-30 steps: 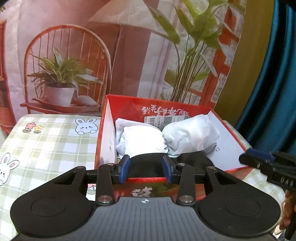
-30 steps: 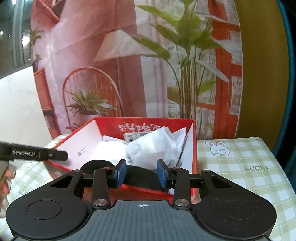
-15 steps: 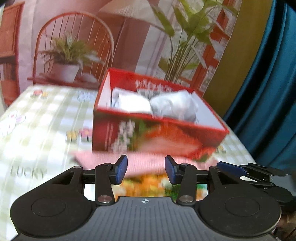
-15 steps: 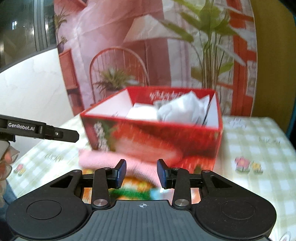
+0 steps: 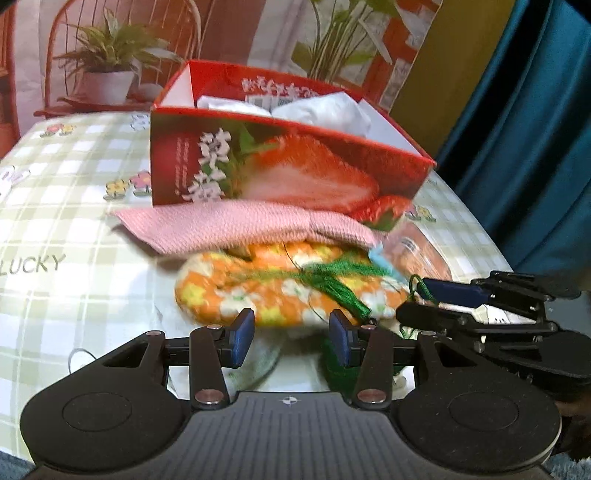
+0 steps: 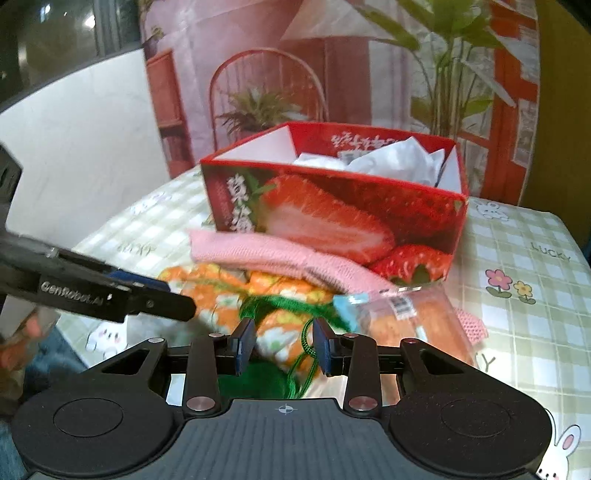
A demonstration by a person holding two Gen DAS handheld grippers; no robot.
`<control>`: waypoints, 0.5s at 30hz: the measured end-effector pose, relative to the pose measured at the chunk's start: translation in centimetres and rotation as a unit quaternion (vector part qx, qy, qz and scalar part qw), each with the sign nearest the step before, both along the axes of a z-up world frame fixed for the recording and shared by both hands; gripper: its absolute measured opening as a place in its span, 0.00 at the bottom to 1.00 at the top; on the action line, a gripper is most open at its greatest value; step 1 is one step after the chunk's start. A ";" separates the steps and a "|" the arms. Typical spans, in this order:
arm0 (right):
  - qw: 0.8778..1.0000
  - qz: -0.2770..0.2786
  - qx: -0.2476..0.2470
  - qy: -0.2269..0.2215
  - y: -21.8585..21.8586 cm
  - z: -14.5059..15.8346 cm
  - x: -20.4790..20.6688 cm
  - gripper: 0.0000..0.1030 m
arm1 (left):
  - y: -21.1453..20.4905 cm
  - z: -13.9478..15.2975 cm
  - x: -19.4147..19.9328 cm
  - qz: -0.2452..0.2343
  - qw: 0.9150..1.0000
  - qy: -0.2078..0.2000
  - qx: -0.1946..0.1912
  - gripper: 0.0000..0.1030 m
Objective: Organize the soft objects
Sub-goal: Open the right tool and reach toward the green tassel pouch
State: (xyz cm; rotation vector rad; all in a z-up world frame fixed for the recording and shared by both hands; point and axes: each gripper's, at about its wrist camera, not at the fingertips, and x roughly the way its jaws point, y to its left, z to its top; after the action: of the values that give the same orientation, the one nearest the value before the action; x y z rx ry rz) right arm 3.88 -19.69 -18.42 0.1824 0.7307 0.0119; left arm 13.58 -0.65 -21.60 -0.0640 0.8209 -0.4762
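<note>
A red strawberry box (image 5: 280,173) (image 6: 332,218) holds white cloth bundles (image 5: 325,110) (image 6: 399,158). In front of it lies a pile: a pink knitted cloth (image 5: 236,225) (image 6: 273,254), an orange flowered cloth (image 5: 258,295) (image 6: 284,317) with green tassel cord (image 5: 332,284) (image 6: 306,347), and a clear packet (image 6: 410,317). My left gripper (image 5: 291,336) is open, low in front of the orange cloth. My right gripper (image 6: 282,345) is open over the green cord and orange cloth. Each gripper shows in the other's view (image 5: 480,306) (image 6: 96,291).
The table wears a green checked cloth (image 5: 55,206) (image 6: 524,258) with rabbits, flowers and "LUCKY" print. A printed backdrop (image 5: 229,33) stands behind the box. A blue curtain (image 5: 535,129) hangs at the right.
Both grippers have pulled back from above the box and dropped low in front of it. The pile of soft things now fills the near view. Both jaws stay open.
</note>
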 end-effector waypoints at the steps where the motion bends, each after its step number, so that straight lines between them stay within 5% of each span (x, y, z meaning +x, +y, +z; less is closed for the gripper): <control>1: 1.000 0.006 0.001 0.006 0.2 -0.1 -0.2 0.32 | 0.1 -0.1 0.0 -0.001 1.000 0.005 -0.002 0.45; 15: 0.997 0.043 0.020 0.055 1.3 -2.5 -0.4 0.32 | 0.2 -1.9 0.2 -0.010 0.999 0.045 -0.023 0.45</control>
State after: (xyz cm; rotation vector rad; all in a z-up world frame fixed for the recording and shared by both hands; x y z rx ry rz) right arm 3.51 -18.37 -20.96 0.1916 0.8488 0.0987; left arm 13.74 -0.44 -23.48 -0.1198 0.8992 -0.5132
